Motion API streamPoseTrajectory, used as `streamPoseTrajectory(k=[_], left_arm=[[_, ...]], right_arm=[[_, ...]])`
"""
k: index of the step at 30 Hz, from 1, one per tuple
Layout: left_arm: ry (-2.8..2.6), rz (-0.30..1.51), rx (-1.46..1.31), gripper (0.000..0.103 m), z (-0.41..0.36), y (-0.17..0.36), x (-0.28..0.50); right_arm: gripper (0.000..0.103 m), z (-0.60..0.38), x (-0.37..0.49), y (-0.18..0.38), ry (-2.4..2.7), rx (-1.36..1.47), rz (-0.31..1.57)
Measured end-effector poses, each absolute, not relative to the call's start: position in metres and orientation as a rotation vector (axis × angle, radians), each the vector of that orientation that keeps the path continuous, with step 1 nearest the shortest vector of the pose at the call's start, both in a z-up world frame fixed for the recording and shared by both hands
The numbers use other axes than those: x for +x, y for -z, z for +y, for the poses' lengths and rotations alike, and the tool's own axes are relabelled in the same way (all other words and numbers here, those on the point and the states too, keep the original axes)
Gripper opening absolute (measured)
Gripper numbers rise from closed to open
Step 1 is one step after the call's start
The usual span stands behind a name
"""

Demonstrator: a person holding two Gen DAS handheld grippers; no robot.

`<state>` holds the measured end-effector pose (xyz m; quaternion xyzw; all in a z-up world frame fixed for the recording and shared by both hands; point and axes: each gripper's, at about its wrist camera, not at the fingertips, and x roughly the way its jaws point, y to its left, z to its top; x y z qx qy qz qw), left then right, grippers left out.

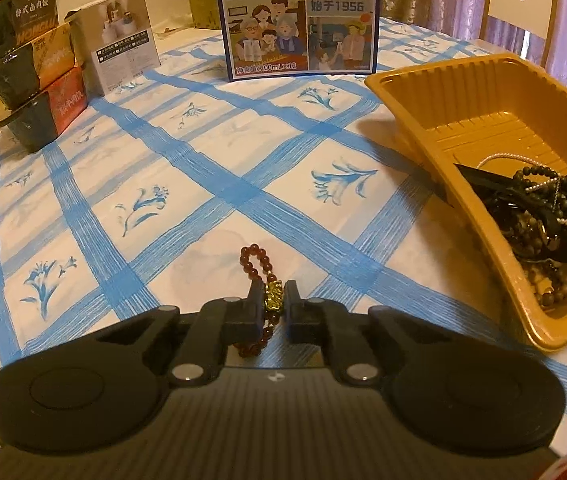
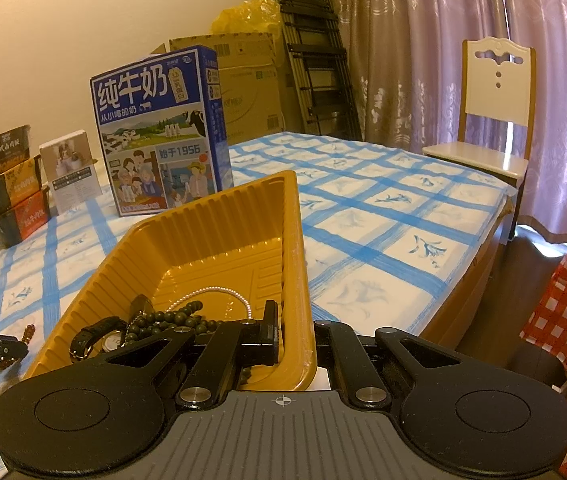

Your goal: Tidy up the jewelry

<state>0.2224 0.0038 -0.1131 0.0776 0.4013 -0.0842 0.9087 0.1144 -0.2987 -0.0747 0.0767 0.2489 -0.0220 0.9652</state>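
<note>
Pinched at its gold charm by the left gripper (image 1: 272,307), a red bead bracelet (image 1: 257,280) is held on the tablecloth (image 1: 203,184). Light, limp strands are better gripped at the rigid charm. One wall of the yellow tray (image 2: 219,240) is clamped by the right gripper (image 2: 295,340).

The left gripper (image 1: 272,296) points steeply down, its jaws closed on a bracelet (image 1: 257,264). The right gripper (image 2: 293,332) tilts gently down, its jaws clamped on the tray's (image 2: 219,236) near wall.
</note>
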Motion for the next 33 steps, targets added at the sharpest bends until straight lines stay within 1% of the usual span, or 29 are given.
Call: streamPoseTrajectory(k=[8, 19, 20, 21, 22, 27, 30, 31, 33], left_arm=[[0.179, 0.785, 0.154, 0.008, 0.012, 0.092, 0.209], [0.189, 0.718, 0.078, 0.008, 0.032, 0.041, 0.199], [0.193, 0.711, 0.071, 0.003, 0.033, 0.036, 0.198], [0.200, 0.702, 0.064, 0.000, 0.033, 0.030, 0.197], [0.203, 0.694, 0.058, 0.000, 0.033, 0.025, 0.196], [0.227, 0.663, 0.036, 0.000, 0.030, 0.006, 0.194], [0.228, 0.675, 0.038, 0.000, 0.028, 0.007, 0.195], [0.228, 0.685, 0.037, 0.005, 0.028, 0.010, 0.195], [0.228, 0.728, 0.043, 0.007, 0.026, 0.023, 0.194]], right_arm=[[0.006, -0.298, 0.115, 0.075, 0.045, 0.155, 0.504], [0.006, -0.299, 0.114, 0.075, 0.046, 0.154, 0.504], [0.006, -0.299, 0.115, 0.076, 0.045, 0.153, 0.504], [0.006, -0.299, 0.115, 0.076, 0.046, 0.153, 0.504], [0.006, -0.299, 0.115, 0.076, 0.046, 0.154, 0.504], [0.006, -0.299, 0.115, 0.076, 0.045, 0.154, 0.505], [0.006, -0.299, 0.115, 0.076, 0.046, 0.154, 0.505], [0.006, -0.299, 0.115, 0.076, 0.045, 0.154, 0.505], [0.006, -0.300, 0.114, 0.076, 0.046, 0.155, 0.505]])
